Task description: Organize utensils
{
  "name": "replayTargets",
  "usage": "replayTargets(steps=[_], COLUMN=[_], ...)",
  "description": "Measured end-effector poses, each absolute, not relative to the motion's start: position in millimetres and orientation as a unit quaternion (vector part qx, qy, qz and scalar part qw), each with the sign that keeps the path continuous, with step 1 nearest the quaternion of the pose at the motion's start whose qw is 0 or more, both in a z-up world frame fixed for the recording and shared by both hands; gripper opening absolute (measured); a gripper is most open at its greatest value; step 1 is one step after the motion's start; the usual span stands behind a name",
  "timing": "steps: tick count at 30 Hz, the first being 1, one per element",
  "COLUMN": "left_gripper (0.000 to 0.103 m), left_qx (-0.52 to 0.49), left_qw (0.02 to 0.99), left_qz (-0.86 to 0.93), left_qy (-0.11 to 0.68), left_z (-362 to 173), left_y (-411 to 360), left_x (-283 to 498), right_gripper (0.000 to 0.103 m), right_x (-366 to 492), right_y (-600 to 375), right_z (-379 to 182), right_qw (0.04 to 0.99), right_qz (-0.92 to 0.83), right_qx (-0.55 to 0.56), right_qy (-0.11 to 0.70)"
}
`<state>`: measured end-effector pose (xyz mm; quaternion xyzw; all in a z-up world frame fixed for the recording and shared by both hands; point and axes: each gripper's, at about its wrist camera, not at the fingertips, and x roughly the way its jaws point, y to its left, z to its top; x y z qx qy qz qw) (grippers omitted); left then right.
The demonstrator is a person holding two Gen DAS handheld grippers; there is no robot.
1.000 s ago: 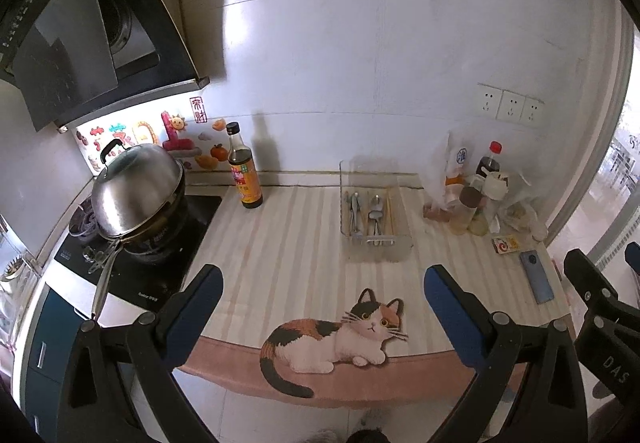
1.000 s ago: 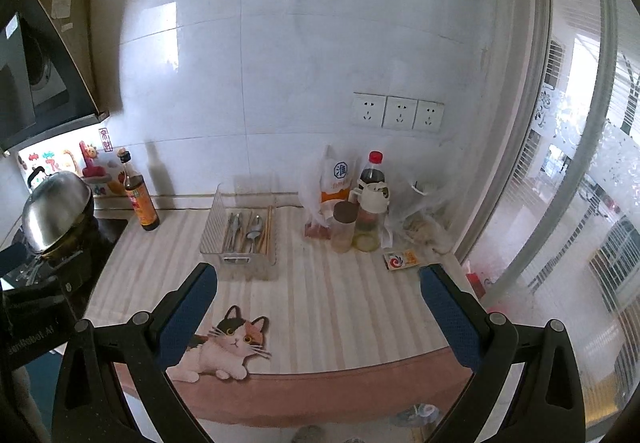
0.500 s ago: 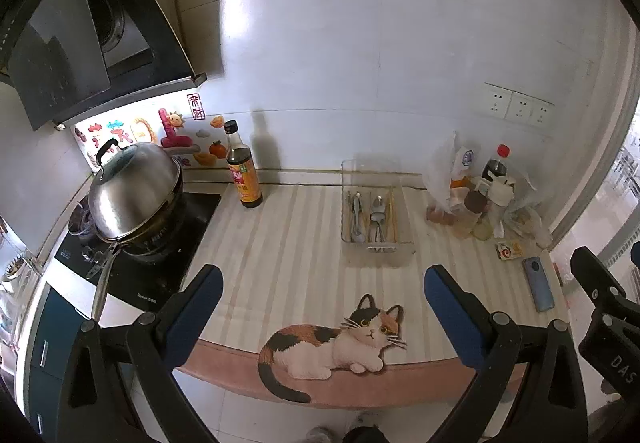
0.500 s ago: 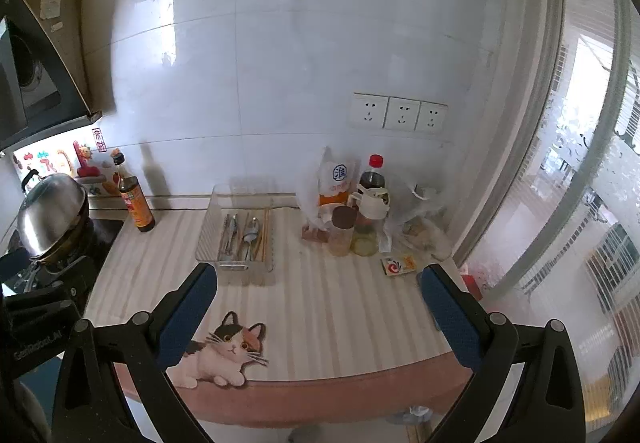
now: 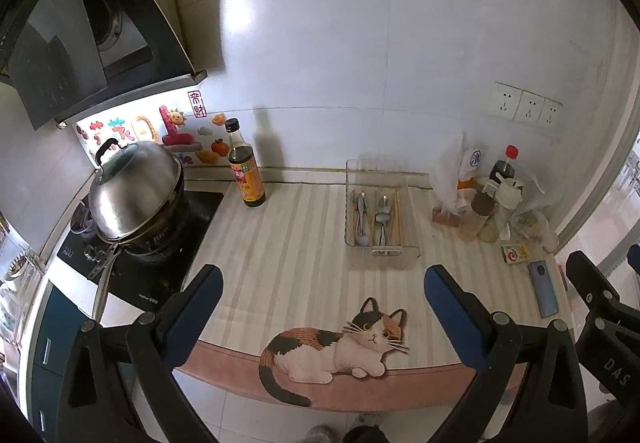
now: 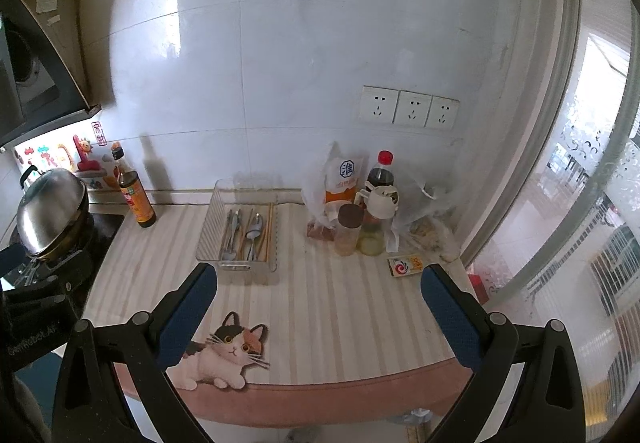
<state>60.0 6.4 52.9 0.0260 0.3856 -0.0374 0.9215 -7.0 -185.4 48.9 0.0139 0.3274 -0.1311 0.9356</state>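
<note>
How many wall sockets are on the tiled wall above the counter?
3: wall sockets in one row, left, middle, right, above the condiment bottles. None appear hidden.

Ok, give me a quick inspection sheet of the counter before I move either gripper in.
Surface: striped beige counter mat with a cat print at the front edge.
Job's things: clear plastic utensil tray holding metal spoons and wooden chopsticks.
Clutter: dark soy sauce bottle, red-capped bottle, bagged condiments, small card box, blue phone.
Grippers: left gripper and right gripper open, empty, short of the tray.
Cables: nothing seen.
Surroundings: steel lidded wok on the stove, wall sockets.
</note>
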Motion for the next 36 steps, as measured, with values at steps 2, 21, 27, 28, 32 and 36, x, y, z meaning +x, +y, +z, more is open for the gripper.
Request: replayTargets(steps=[2,21,27,28,32,36], left_gripper=[0.103,0.103,0.103,0.103,0.103,0.103], left_qx=[0.026,0.026,0.027,0.027,0.027,0.028], left_qw=[0.921,0.921,0.921,0.921,0.921,0.921], left_qz=[-0.037,-0.037,-0.036,-0.037,-0.037,-0.038], left_qy=[0.386,0.386,0.387,0.387,0.387,0.387], left_z=[52.9,52.5,52.3,51.3,50.8,50.1], left_y=[6.3,4.9,5.0,5.2,5.4,5.3], left_x=[60.2,63.0,63.4,63.8,64.3,64.2], right_gripper=[0.103,0.103,0.103,0.103,0.103,0.103], right_x=[-6.6,0.2,1.9,2.1,1.9,2.1], right_y=[-185.6,-184.6,-183.7,-183.9,-183.9,-184.0], right_z=[49.1,46.1,44.2,43.8,44.7,44.2], right_qw=[0.936,0.934,0.934,0.934,0.934,0.934], right_qz=[-0.130,-0.129,-0.131,-0.130,-0.129,-0.129], right_qx=[0.014,0.013,0.013,0.013,0.013,0.013], right_qy=[0.328,0.333,0.334,0.334,0.333,0.334])
